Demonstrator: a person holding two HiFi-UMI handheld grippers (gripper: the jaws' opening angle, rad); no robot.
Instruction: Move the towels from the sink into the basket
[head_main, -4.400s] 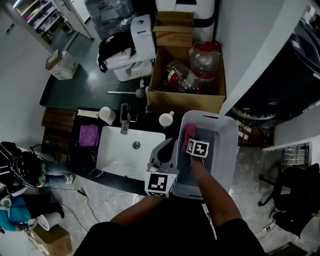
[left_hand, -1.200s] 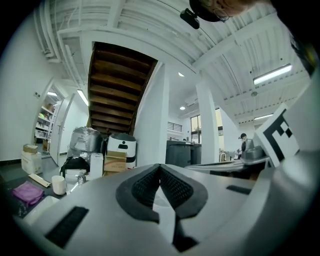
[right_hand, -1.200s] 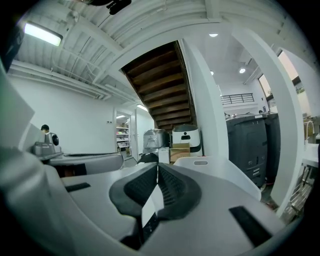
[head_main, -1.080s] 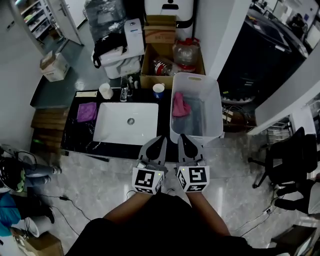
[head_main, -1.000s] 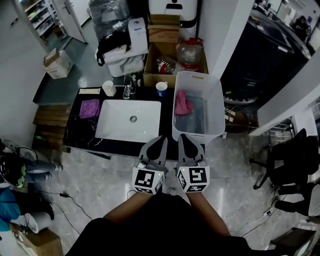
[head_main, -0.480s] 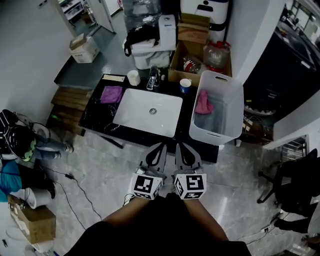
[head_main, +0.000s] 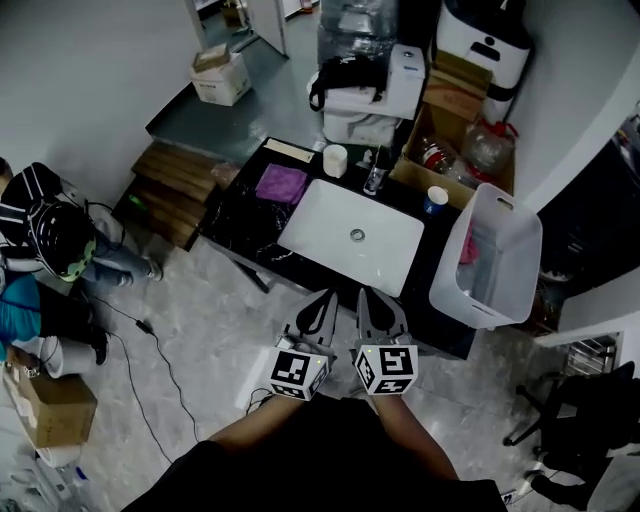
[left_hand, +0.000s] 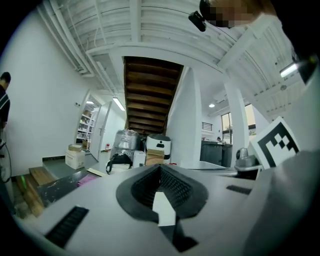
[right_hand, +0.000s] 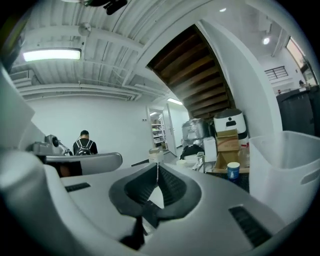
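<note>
The white sink (head_main: 335, 225) is set in a black counter and shows no towel inside. A pink towel (head_main: 468, 246) lies in the white basket (head_main: 522, 262) at the counter's right end. Left of the sink, a purple towel (head_main: 281, 183) lies on the counter. My left gripper (head_main: 327, 298) and right gripper (head_main: 366, 297) hang side by side near my body, short of the counter's front edge. Both are shut with nothing between the jaws. In the right gripper view the basket's wall (right_hand: 286, 165) stands at the right.
A white cup (head_main: 335, 160), a faucet (head_main: 376, 178) and a blue cup (head_main: 434, 199) stand behind the sink. A cardboard box (head_main: 455, 135) with bottles sits beyond. Wooden steps (head_main: 175, 185) and a crouching person (head_main: 60, 240) are at the left.
The right gripper left the pink towel in the basket and drew back. Both grippers stay shut together by my body while the counter slides away toward the upper right of the view.
</note>
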